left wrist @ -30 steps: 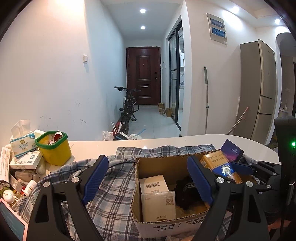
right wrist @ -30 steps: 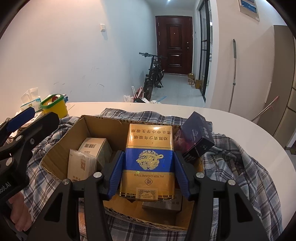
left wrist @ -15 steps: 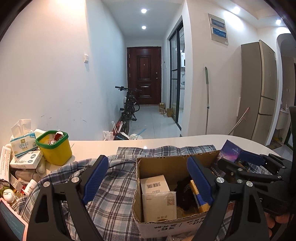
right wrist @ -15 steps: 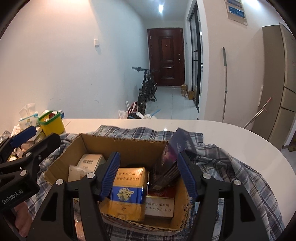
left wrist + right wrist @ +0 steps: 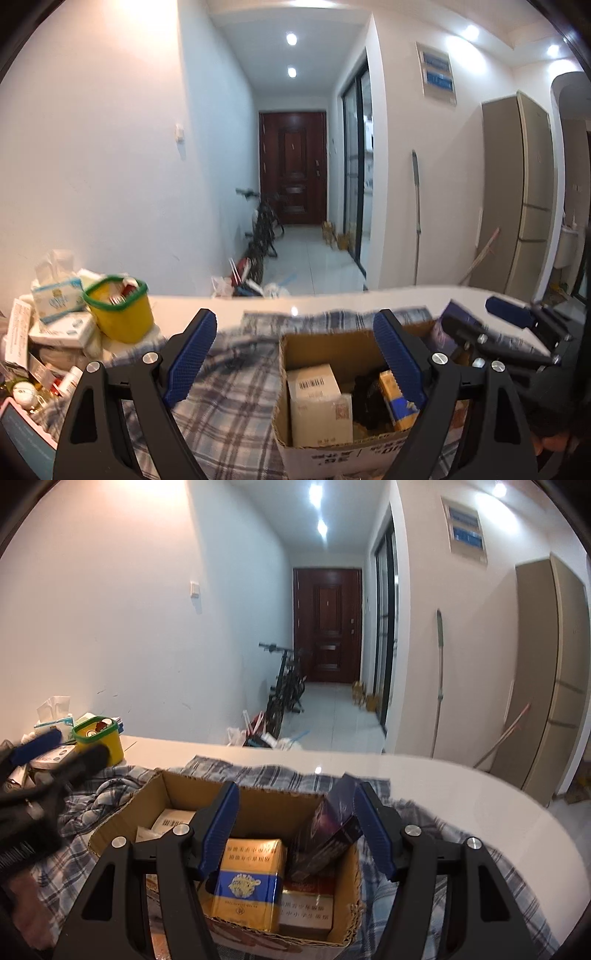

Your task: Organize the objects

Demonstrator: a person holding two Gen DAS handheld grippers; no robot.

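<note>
Both wrist cameras look slightly downward from close above a cardboard box [image 5: 321,345] [image 5: 258,805], facing a hallway door [image 5: 292,168] [image 5: 327,624]; the left wrist view sits further left.
</note>
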